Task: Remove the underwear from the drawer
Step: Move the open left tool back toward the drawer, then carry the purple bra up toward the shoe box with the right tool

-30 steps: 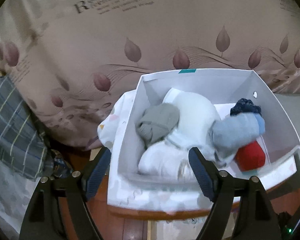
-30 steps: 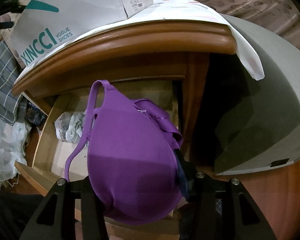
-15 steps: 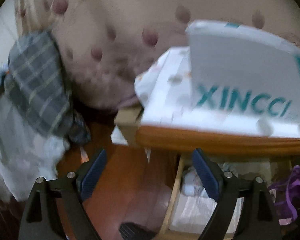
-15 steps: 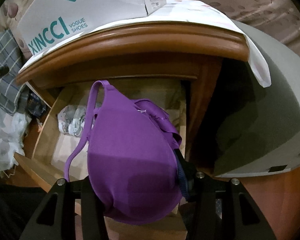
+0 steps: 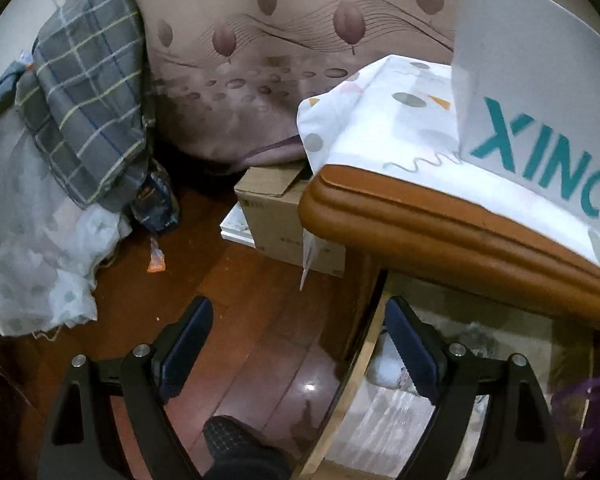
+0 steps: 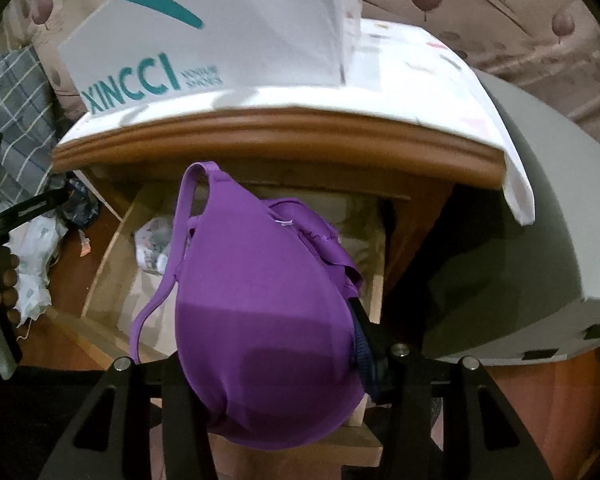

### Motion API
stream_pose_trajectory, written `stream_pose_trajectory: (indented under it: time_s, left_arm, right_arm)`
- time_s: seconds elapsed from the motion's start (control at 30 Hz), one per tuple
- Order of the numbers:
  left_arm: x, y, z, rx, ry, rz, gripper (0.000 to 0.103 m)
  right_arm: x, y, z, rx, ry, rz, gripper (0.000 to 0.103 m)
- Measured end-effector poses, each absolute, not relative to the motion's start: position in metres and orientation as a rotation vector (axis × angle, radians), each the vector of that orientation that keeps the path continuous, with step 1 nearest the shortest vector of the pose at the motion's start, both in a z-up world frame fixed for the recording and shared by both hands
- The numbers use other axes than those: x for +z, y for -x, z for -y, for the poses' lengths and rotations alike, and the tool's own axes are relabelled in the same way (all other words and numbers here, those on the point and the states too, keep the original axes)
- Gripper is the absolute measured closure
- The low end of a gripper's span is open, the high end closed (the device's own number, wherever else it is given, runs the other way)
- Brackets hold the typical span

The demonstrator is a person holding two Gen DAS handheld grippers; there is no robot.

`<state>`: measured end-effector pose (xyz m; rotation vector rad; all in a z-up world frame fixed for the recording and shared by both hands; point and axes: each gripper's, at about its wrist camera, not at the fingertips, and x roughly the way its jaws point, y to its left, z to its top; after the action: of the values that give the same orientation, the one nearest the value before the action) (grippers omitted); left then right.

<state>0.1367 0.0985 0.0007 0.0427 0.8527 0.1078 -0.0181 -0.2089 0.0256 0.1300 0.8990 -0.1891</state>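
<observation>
Right gripper [image 6: 272,364] clamped on purple bra [image 6: 260,320], cup squeezed between both pads, hanging over the open drawer [image 6: 112,240], clear of its floor as far as can be judged. Strap [image 6: 180,240] looping up & left from cup, far end dangling free; second cup & band bunched toward upper right of the grip. Long axis of garment running roughly away from the wrist cam, toward nightstand edge [image 6: 276,144]. In left wrist view only a purple scrap at far right edge [image 5: 596,400].

Left gripper [image 5: 296,344] spread wide, nothing between pads, pointing down at drawer's left side rail [image 5: 360,360]: one finger over the wood floor [image 5: 236,340], other finger over drawer interior. Also visible at left edge of right view, with hand [image 6: 0,284] on its handle.

Remaining in drawer: white/grey patterned bundle [image 6: 152,248] near back left corner, prob more underwear but too crumpled to tell. Same bundle in left view [image 5: 388,364], just beyond & partly behind the inner finger.

Key relation: bundle lying ahead & slightly right of left gripper, inside the rail; left clearly nearer than right, & right is busy. Likely next: shift left gripper rightward over rail, then down. Risk: outer finger catching the rail on descent.

Shoe box [image 5: 540,100] on the cloth-covered top [image 5: 380,112], above & behind drawer, prob where the bra goes
</observation>
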Motion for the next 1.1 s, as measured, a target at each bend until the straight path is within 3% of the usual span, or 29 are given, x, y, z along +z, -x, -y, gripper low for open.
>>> stream_pose_trajectory:
  time_s: [0.3,0.7,1.1]
  left_arm:
    - [0.002,-0.142,-0.104,0.13,-0.069,-0.864,0.016]
    - [0.002,-0.143,-0.111,0.125,-0.032,-0.881,0.016]
    - [0.003,-0.144,-0.116,0.128,-0.012,-0.886,0.016]
  right_arm:
    - [0.081,0.028,0.188,-0.147,-0.095,-0.836,0.054]
    - [0.198,0.047,0.179,-0.158,-0.047,-0.634,0.054]
    - [0.29,0.004,0.181,-0.207,0.009,-0.516,0.054]
